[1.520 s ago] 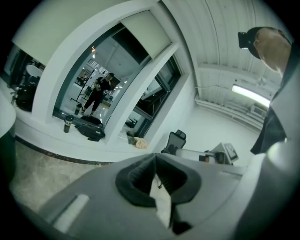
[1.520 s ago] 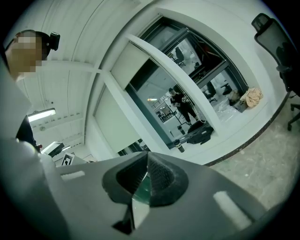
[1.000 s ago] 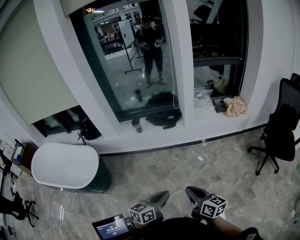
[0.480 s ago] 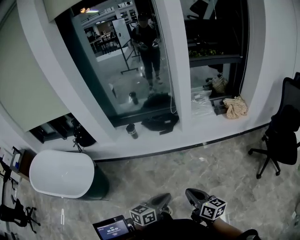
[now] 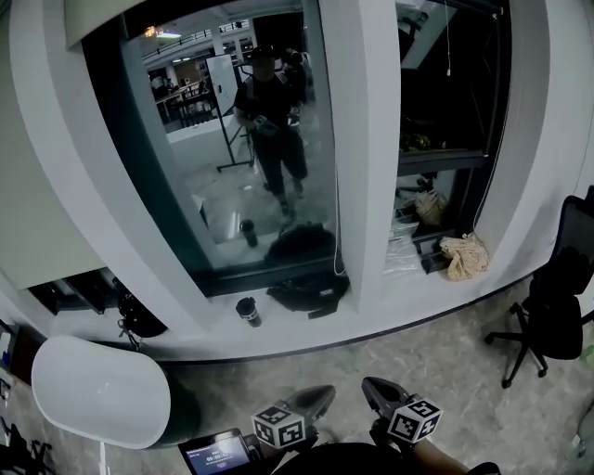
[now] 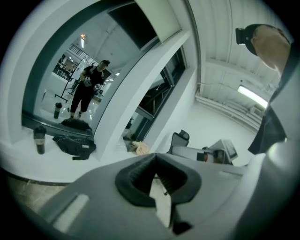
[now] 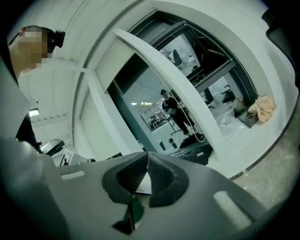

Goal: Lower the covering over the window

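A tall dark window (image 5: 223, 158) faces me, with my own reflection in the glass. Its pale roller blind (image 5: 93, 19) is rolled high, with only its lower edge showing at the top; in the left gripper view the blind (image 6: 157, 18) also sits high. A thin white pull cord (image 5: 335, 250) hangs beside the white pillar (image 5: 362, 148) to the window's right. My left gripper (image 5: 325, 393) and right gripper (image 5: 368, 385) are low at the frame's bottom, far short of the window. Both are shut and hold nothing, as the left gripper (image 6: 157, 161) and right gripper (image 7: 146, 161) show in their own views.
A black bag (image 5: 306, 289) and a dark cup (image 5: 248, 311) rest on the sill (image 5: 408, 297). A beige cloth (image 5: 464, 255) lies at the right window. There is a white oval table (image 5: 97, 390) at my left and a black office chair (image 5: 552, 306) at my right.
The window has grown larger and shifted left in the head view as I come closer. Both grippers stay shut in the same place at the bottom.
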`<state>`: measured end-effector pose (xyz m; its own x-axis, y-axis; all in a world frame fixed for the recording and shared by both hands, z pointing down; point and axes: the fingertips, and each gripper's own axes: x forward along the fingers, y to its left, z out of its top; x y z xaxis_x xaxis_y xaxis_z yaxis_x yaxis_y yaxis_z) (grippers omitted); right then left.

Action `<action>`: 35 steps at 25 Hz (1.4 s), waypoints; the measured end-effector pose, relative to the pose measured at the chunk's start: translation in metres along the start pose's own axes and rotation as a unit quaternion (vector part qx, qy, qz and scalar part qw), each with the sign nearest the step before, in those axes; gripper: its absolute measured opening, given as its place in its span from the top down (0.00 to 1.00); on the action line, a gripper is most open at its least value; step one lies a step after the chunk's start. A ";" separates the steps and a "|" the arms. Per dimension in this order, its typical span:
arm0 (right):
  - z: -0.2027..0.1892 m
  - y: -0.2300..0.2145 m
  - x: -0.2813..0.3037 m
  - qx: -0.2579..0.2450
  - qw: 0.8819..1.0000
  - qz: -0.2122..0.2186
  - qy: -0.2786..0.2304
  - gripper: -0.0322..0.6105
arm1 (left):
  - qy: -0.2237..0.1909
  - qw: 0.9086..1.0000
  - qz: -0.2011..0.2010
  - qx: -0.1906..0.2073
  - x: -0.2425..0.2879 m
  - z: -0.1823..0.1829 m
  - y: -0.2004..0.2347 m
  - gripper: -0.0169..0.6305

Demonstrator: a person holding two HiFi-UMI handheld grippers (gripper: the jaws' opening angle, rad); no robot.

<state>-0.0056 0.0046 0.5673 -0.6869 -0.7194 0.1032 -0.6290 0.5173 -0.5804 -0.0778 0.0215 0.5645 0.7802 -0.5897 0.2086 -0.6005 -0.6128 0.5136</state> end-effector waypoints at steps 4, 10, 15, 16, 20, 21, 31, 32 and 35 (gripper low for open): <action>0.020 -0.006 0.046 0.004 1.000 0.001 -0.010 0.94 | -0.009 1.000 0.005 -0.007 0.011 0.034 0.041 0.97; 0.038 -0.049 0.079 0.019 1.000 -0.011 0.001 0.94 | -0.007 1.000 0.006 -0.016 0.049 0.046 0.081 0.97; 0.087 -0.096 0.116 0.012 1.000 0.028 0.001 0.94 | -0.047 0.998 0.028 0.001 0.106 0.101 0.113 0.97; 0.099 -0.107 0.122 0.009 0.999 0.038 0.001 0.94 | -0.059 0.998 0.033 0.007 0.118 0.115 0.117 0.97; 0.144 -0.139 0.147 -0.016 0.996 0.084 0.004 0.94 | -0.105 0.992 0.056 0.043 0.162 0.173 0.133 0.98; 0.152 -0.146 0.151 -0.018 0.995 0.093 0.009 0.94 | -0.114 0.990 0.062 0.048 0.173 0.187 0.137 0.97; 0.183 -0.201 0.176 -0.017 0.992 0.119 0.040 0.94 | -0.181 0.975 0.056 0.113 0.242 0.295 0.154 0.93; 0.186 -0.205 0.179 -0.019 0.993 0.114 0.038 0.94 | -0.186 0.974 0.051 0.120 0.246 0.307 0.158 0.91; 0.200 -0.217 0.192 -0.019 0.996 0.087 0.021 0.94 | -0.206 0.967 0.030 0.147 0.261 0.354 0.169 0.91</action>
<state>0.0718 -0.3384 0.5520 -0.8006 -0.5980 0.0377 -0.5117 0.6496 -0.5623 -0.0376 -0.4228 0.4110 0.6423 -0.7518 -0.1492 -0.7143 -0.6578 0.2391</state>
